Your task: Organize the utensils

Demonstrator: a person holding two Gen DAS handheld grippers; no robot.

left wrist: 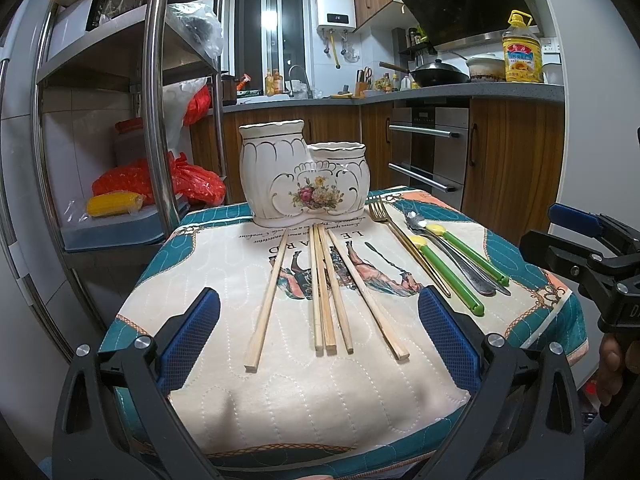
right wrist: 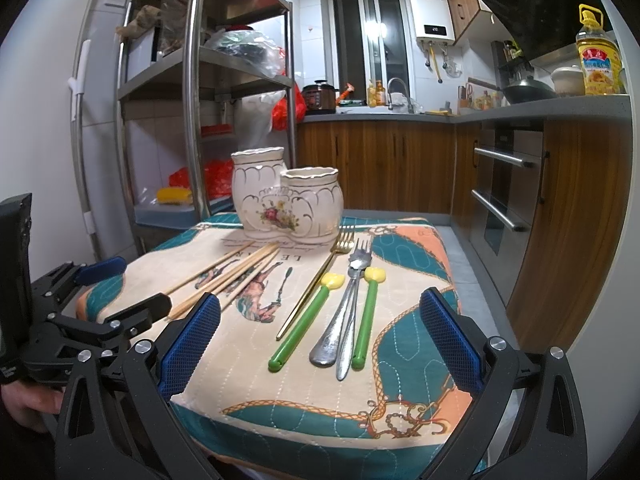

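A white ceramic two-cup utensil holder (left wrist: 303, 176) (right wrist: 286, 202) with a flower print stands at the far edge of a patterned cloth (left wrist: 320, 400) (right wrist: 400, 392). Several wooden chopsticks (left wrist: 326, 292) (right wrist: 228, 276) lie in front of it. To their right lie a gold fork (left wrist: 404, 242) (right wrist: 320, 280), two green-handled utensils (left wrist: 450, 276) (right wrist: 304, 324) and silver cutlery (left wrist: 460, 260) (right wrist: 344, 316). My left gripper (left wrist: 320, 336) is open and empty, hovering over the chopsticks' near ends. My right gripper (right wrist: 320, 336) is open and empty, near the cutlery handles.
A steel shelf rack (left wrist: 156, 92) (right wrist: 196, 80) with red bags and corn stands to the left. Wooden cabinets and an oven (left wrist: 430, 148) (right wrist: 504, 188) lie behind and right. An oil bottle (left wrist: 522, 50) stands on the counter.
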